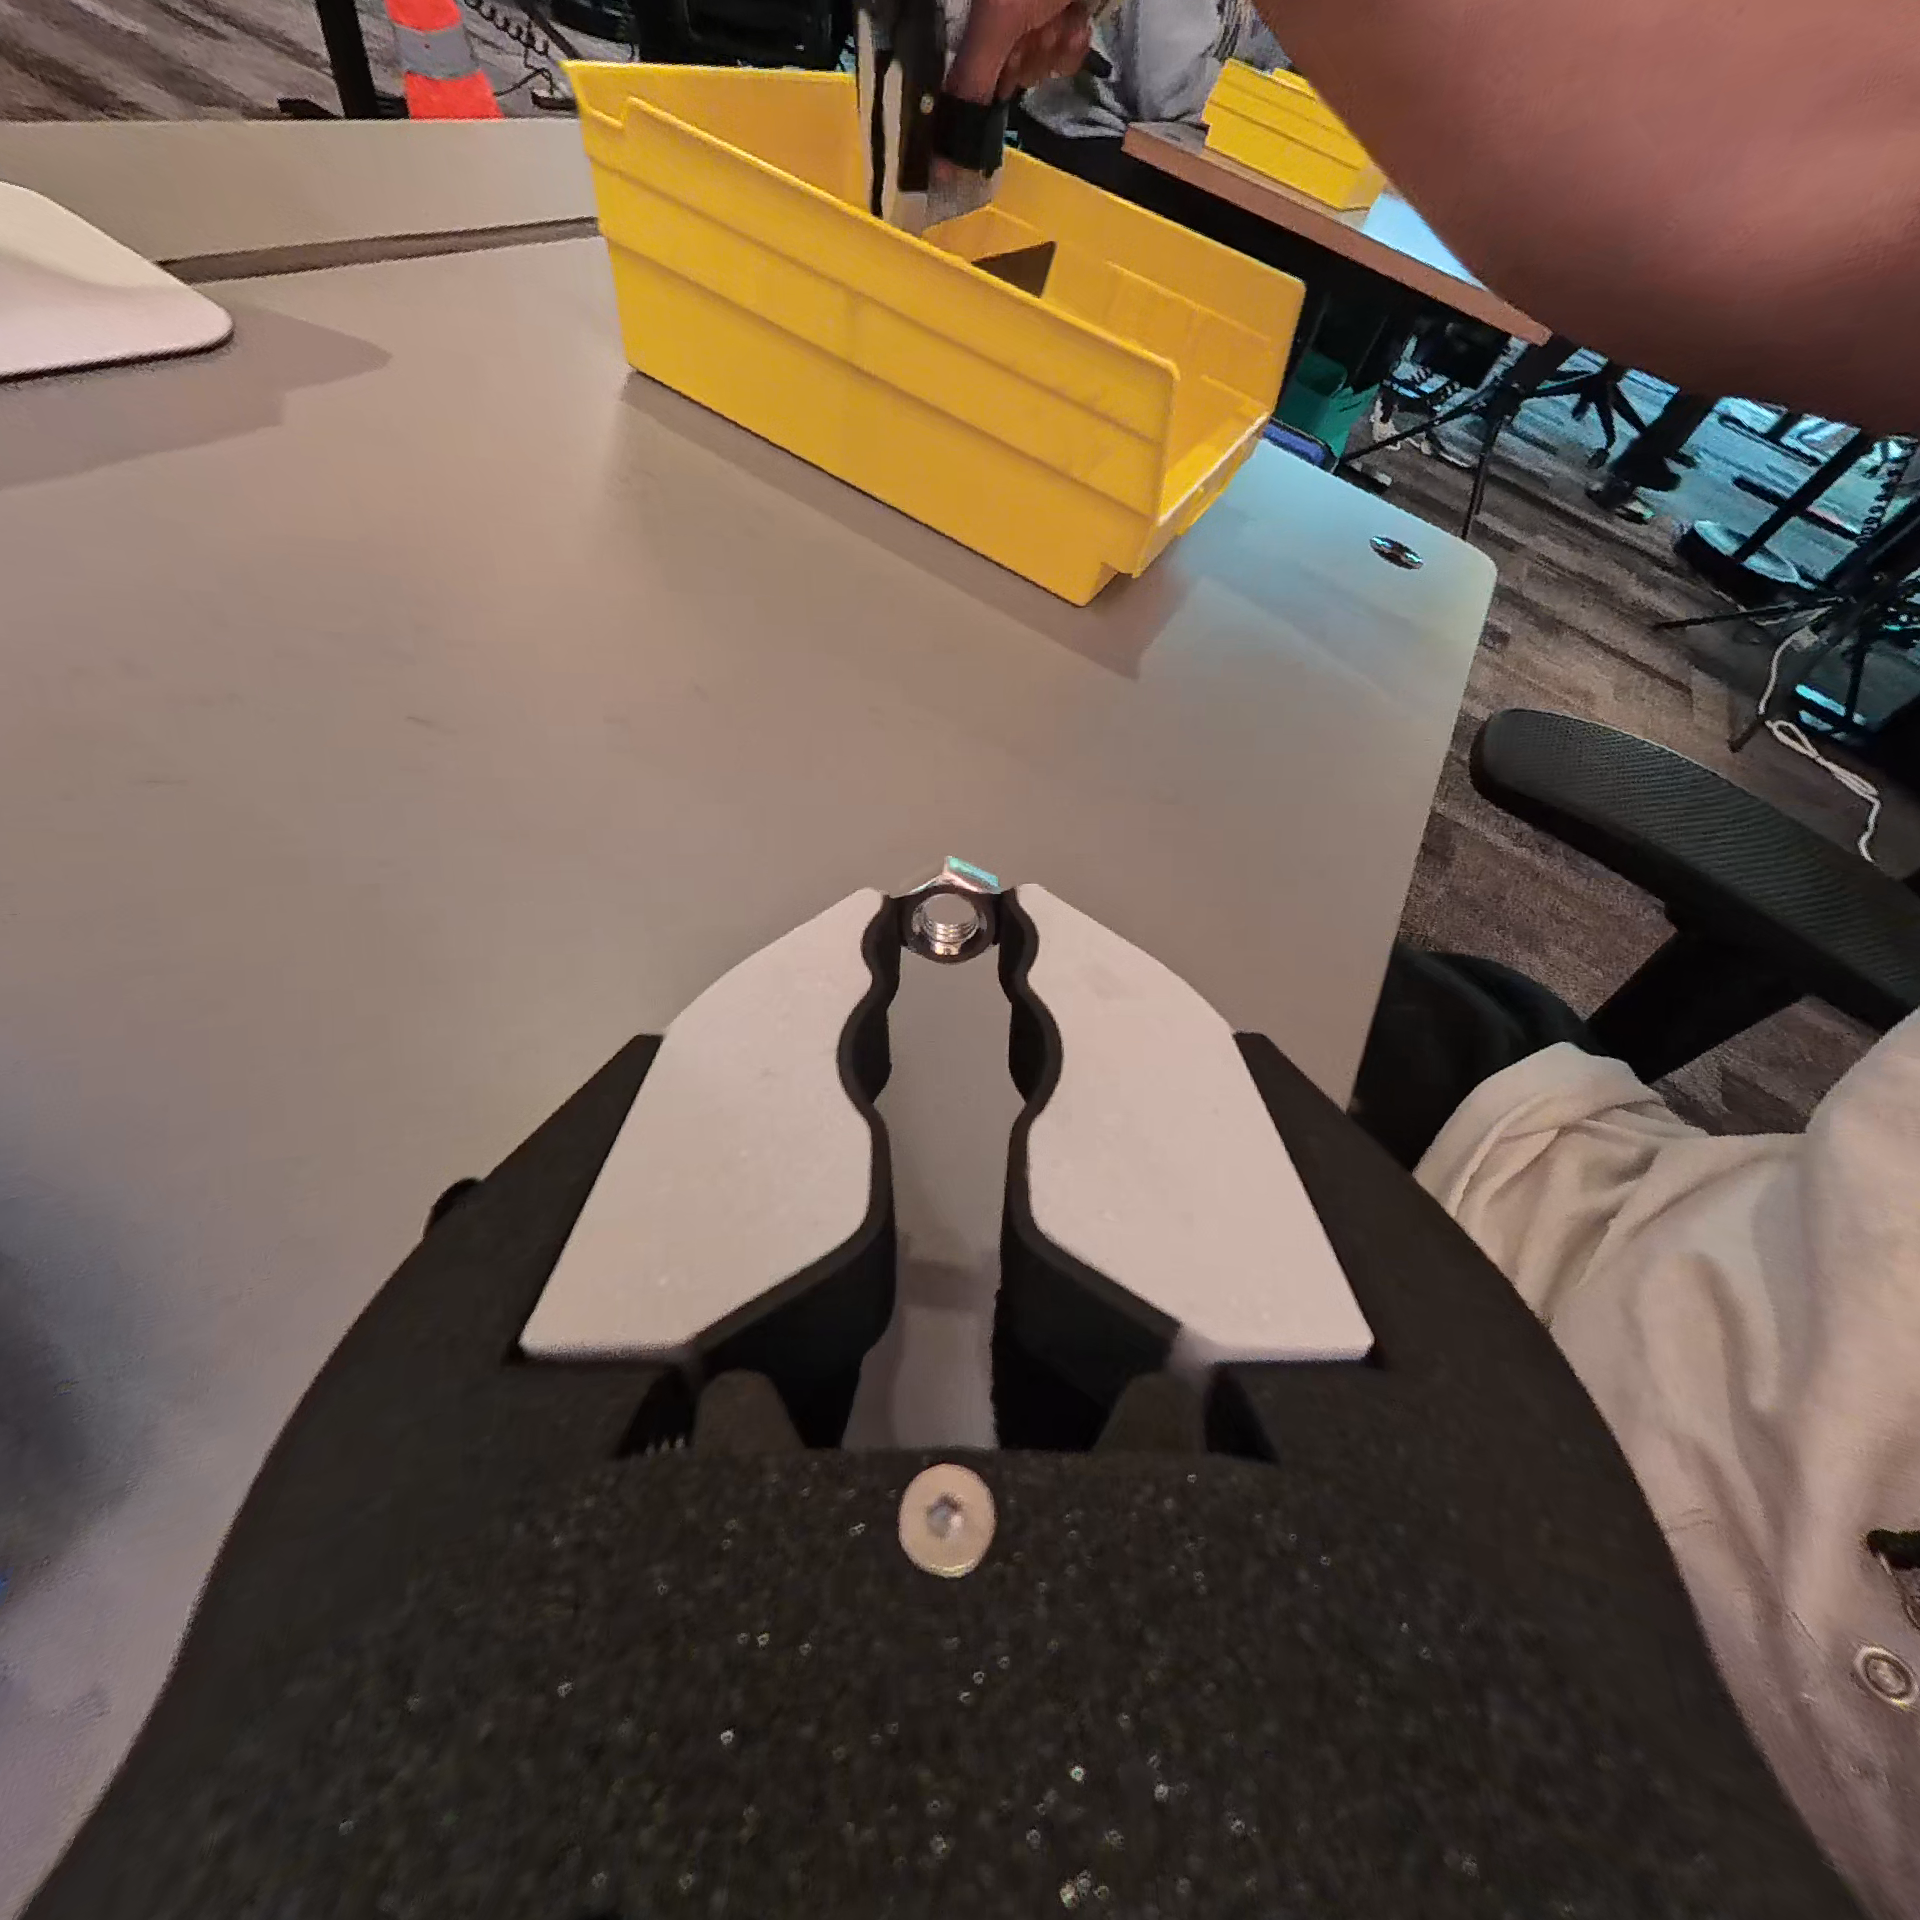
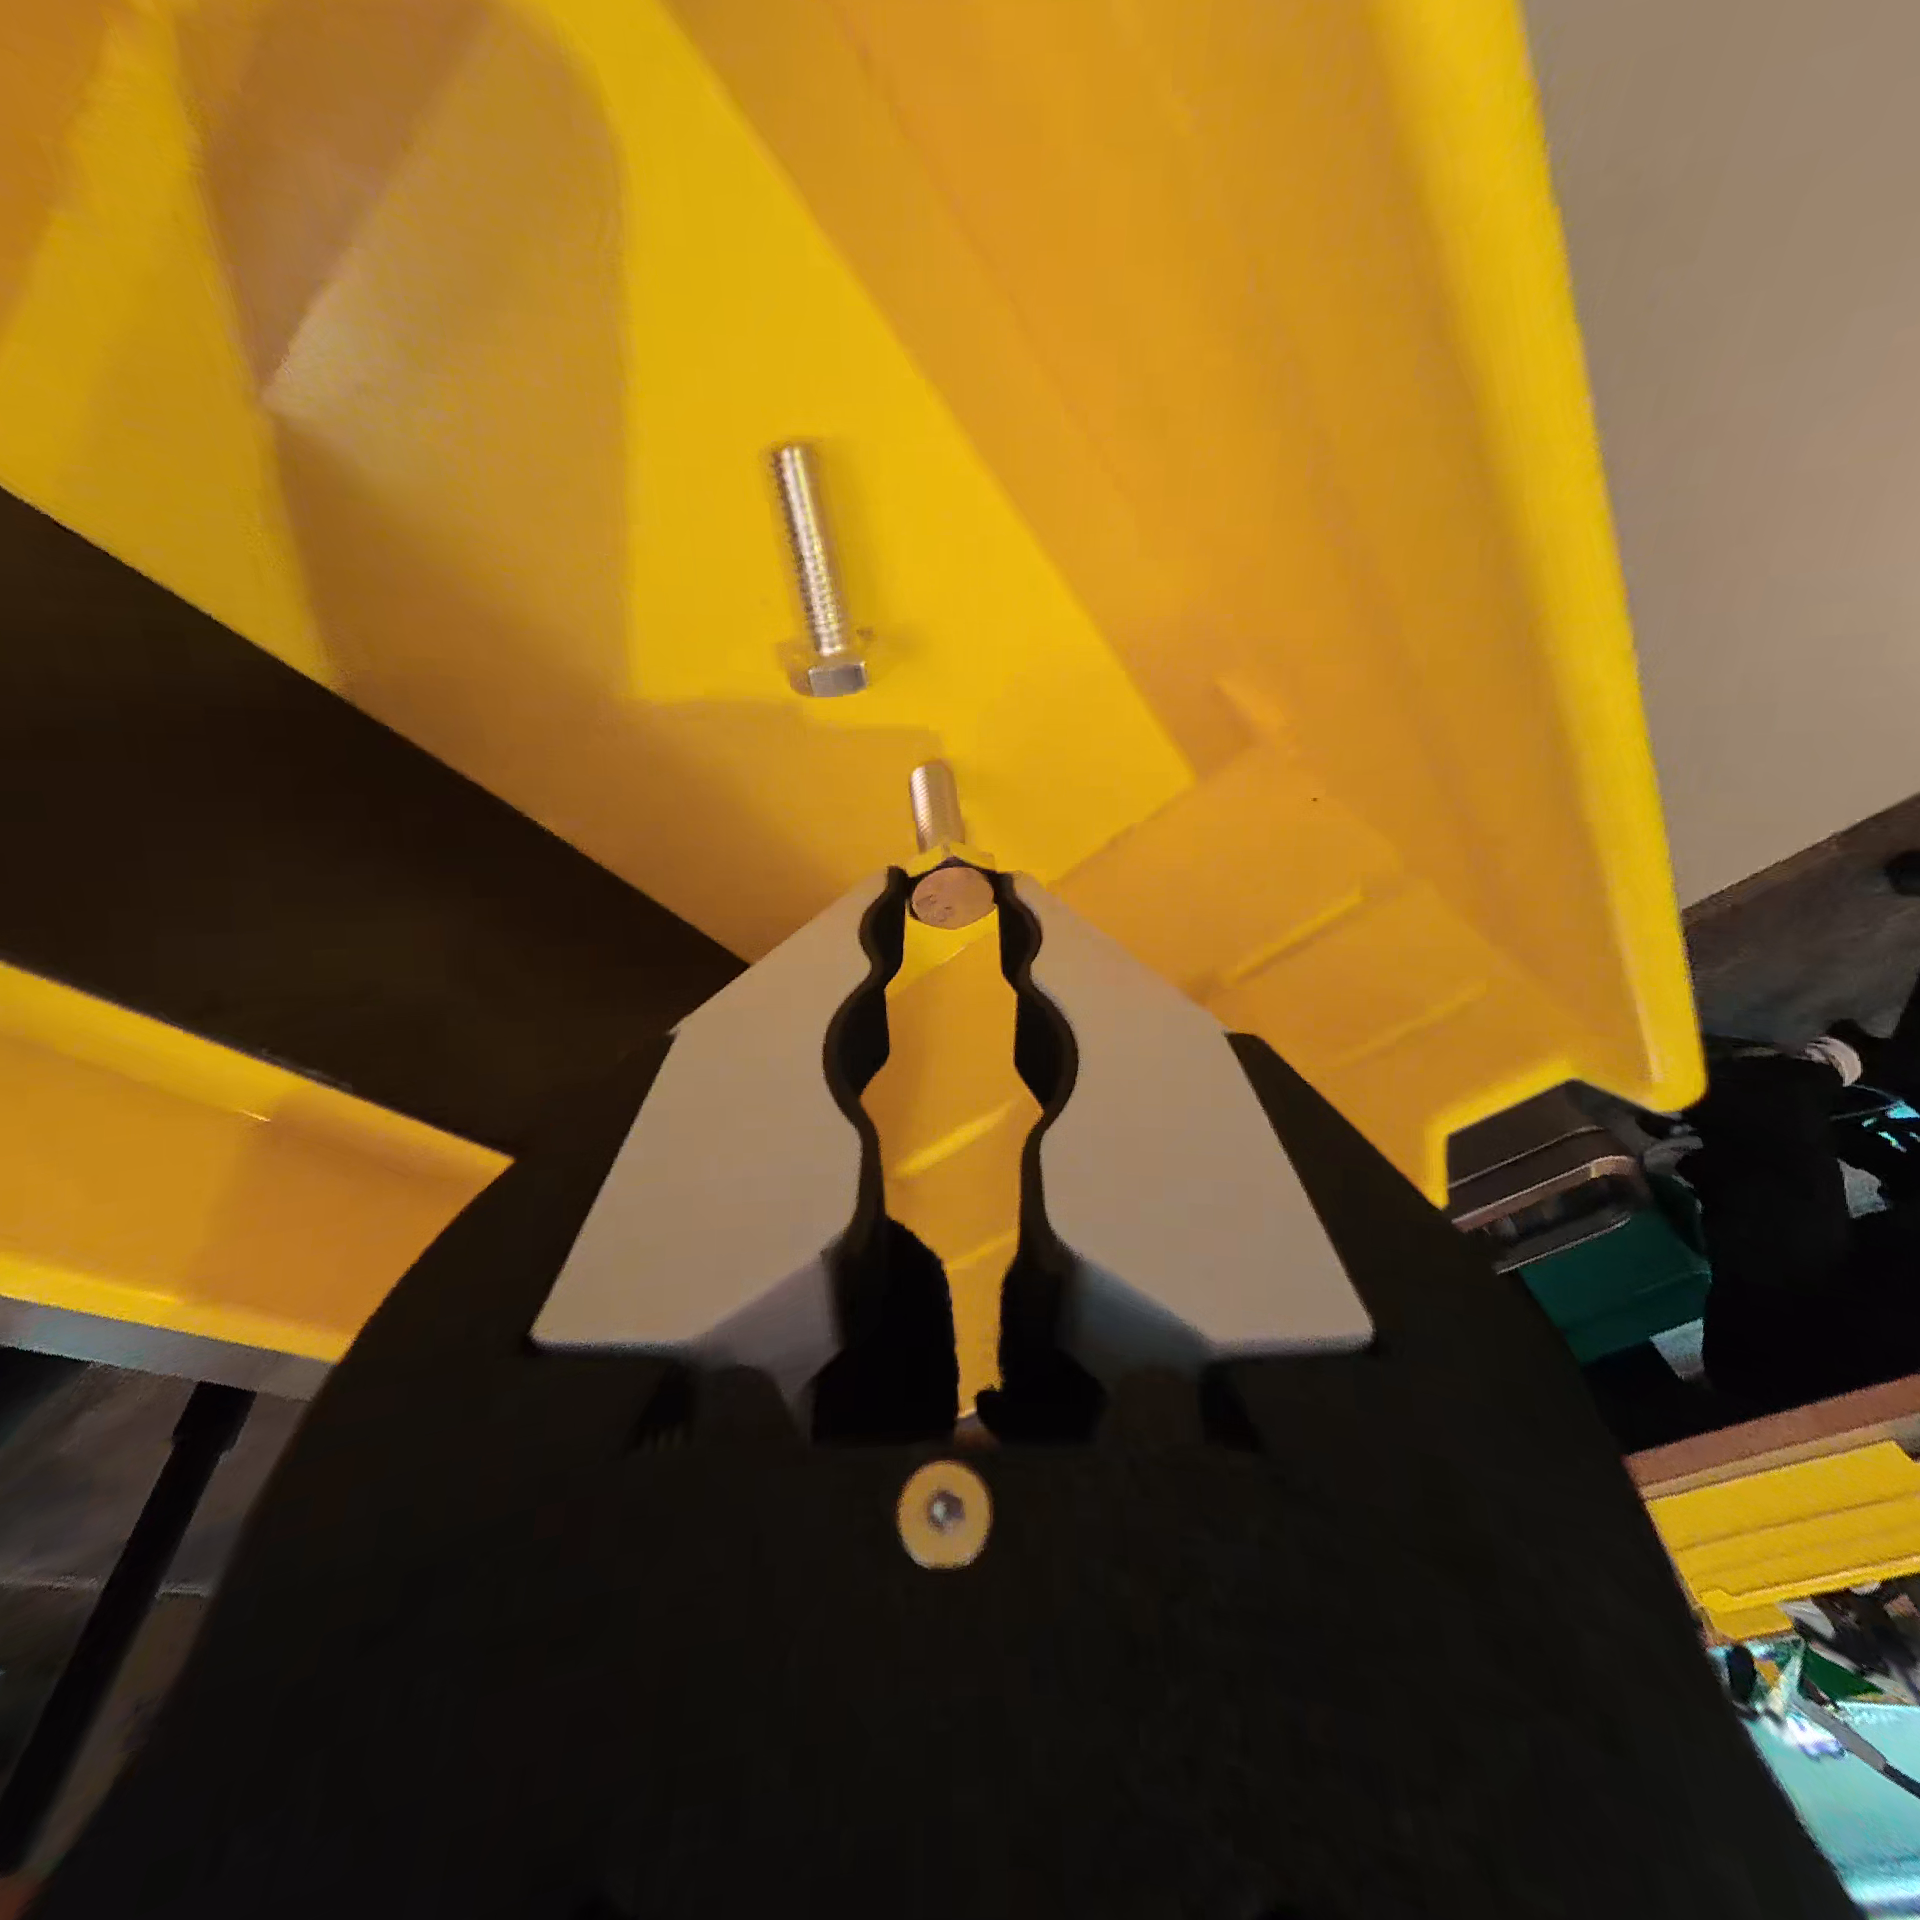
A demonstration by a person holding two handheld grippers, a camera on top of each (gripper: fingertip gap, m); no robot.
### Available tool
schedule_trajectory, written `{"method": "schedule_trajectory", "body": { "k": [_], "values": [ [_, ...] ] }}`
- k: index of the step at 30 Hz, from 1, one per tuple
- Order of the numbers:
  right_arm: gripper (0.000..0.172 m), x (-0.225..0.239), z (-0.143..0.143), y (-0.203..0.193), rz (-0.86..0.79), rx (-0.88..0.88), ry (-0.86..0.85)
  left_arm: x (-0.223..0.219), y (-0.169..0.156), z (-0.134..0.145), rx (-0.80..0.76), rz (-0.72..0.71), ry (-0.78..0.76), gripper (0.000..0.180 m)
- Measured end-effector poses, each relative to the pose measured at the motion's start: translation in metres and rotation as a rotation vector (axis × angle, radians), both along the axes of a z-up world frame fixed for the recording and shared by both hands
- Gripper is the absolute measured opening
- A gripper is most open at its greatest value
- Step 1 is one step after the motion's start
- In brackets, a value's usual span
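Over the near counter the left claw grips a steel nut, while inside the far yellow bin the right claw clamps a bolt by its head, just short of a second bolt lying loose.

The left claw was held level and low, its two pads pressed on a steel hex nut. The right claw pointed steeply down, gripped by a hand, pinching a bolt's hex head.
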State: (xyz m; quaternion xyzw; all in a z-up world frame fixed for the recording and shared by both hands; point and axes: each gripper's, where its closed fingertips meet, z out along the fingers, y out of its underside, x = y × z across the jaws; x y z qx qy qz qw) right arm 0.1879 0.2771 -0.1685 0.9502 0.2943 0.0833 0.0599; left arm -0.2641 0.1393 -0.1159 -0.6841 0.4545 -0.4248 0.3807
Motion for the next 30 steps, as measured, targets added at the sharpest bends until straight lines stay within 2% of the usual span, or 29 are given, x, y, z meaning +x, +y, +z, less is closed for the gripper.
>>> {"method": "schedule_trajectory", "body": {
  "k": [1,11,13,16,19,22,23,25,27,30],
  "values": [
    [0.017,-0.001,0.001,0.002,0.002,-0.001,0.004,-0.002,0.002,0.000,0.000,0.007,-0.001,0.017],
    [0.021,-0.003,0.000,0.008,0.017,-0.036,-0.002,-0.001,0.002,-0.004,0.003,-0.014,0.017,0.017],
    [0.025,0.000,0.017,0.011,0.006,0.031,0.000,-0.001,0.001,-0.002,0.007,-0.019,0.013,0.017],
    [0.030,-0.020,0.072,0.016,-0.004,0.265,0.083,0.000,0.000,0.000,0.025,-0.020,0.015,0.017],
    [0.033,-0.089,0.140,0.004,0.075,0.598,0.328,0.000,0.000,0.001,0.049,-0.024,0.020,0.017],
    [0.032,-0.209,0.186,-0.049,0.155,0.812,0.848,0.002,-0.004,0.009,0.090,-0.046,-0.014,0.017],
    [0.032,-0.251,0.190,-0.076,0.166,0.806,1.045,0.002,-0.006,0.013,0.118,-0.053,-0.031,0.017],
    [0.034,-0.324,0.179,-0.125,0.155,0.683,1.352,0.003,-0.010,0.023,0.191,-0.073,-0.073,0.017],
    [0.040,-0.377,0.155,-0.157,0.125,0.564,1.499,0.004,-0.015,0.034,0.264,-0.096,-0.127,0.018],
    [0.043,-0.422,0.132,-0.175,0.048,0.470,1.633,0.006,-0.028,0.050,0.374,-0.142,-0.214,0.018]
  ]
}}
